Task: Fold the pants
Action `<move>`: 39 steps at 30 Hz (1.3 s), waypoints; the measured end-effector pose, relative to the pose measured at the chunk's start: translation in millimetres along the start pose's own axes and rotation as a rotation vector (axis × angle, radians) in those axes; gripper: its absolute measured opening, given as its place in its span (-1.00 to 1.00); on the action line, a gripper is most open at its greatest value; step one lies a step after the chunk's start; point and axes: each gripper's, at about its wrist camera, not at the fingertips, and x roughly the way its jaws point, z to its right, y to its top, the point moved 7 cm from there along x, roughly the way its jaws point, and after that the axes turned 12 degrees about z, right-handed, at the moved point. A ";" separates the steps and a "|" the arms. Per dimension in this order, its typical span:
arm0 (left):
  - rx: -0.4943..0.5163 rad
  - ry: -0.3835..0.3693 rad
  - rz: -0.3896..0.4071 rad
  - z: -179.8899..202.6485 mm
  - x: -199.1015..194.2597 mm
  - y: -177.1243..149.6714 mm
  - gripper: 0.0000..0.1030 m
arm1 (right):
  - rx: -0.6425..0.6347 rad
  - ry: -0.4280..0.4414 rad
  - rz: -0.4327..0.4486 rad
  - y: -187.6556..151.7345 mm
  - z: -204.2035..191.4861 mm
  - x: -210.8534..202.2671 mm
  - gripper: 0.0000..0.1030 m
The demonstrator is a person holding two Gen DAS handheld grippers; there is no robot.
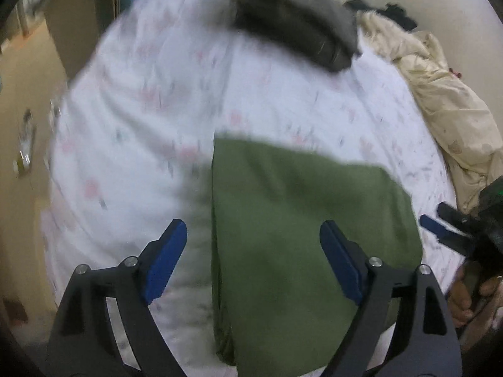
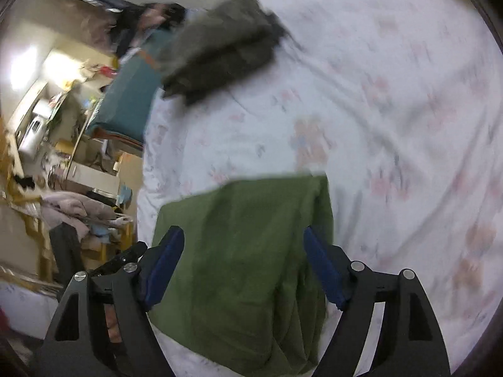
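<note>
Green pants (image 1: pixel 301 235) folded, soft, limp, light; grab doubled edge at 12 o'clock. Left gripper (image 1: pixel 253 260), right gripper (image 2: pixel 243 267) both spread wide, holding nothing.

A white floral sheet (image 1: pixel 151 100) covers the bed. At its far end lies a dark grey folded garment (image 1: pixel 295 22), seen too from the right wrist (image 2: pixel 220 50). Right of the garment, along the sheet's edge by the wall, a cream blanket (image 1: pixel 440 94) lies bunched, with a small black cloth (image 1: pixel 393 12) at its far end. Left of the sheet stands a teal panel (image 2: pixel 132 94), and beyond it a cluttered shelf (image 2: pixel 47 116). Nearer, a heap of pale clothes (image 2: pixel 78 210) sits on a yellow frame.
</note>
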 end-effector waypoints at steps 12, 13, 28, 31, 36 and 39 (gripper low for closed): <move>0.087 -0.139 -0.163 32.5 20.4 -43.9 -0.75 | 0.000 -0.022 -0.233 -63.1 8.9 53.4 -0.25; 0.115 -0.134 -0.151 37.0 14.9 -42.1 -0.77 | -0.065 -0.024 -0.222 -61.4 -2.7 49.3 -0.43; 0.212 -0.203 0.261 116.1 -35.5 251.7 -0.78 | -0.257 0.094 0.187 183.8 -121.7 35.7 -0.54; 0.202 -0.176 0.283 119.3 11.0 341.7 -0.77 | -0.267 0.073 0.225 269.9 -137.6 81.6 -0.54; 0.234 -0.061 0.244 111.9 95.8 414.5 -0.75 | -0.248 -0.014 0.194 360.5 -144.8 178.4 -0.51; 0.171 -0.013 0.114 86.2 157.7 423.0 -0.67 | -0.211 -0.108 0.099 365.1 -117.8 229.6 -0.41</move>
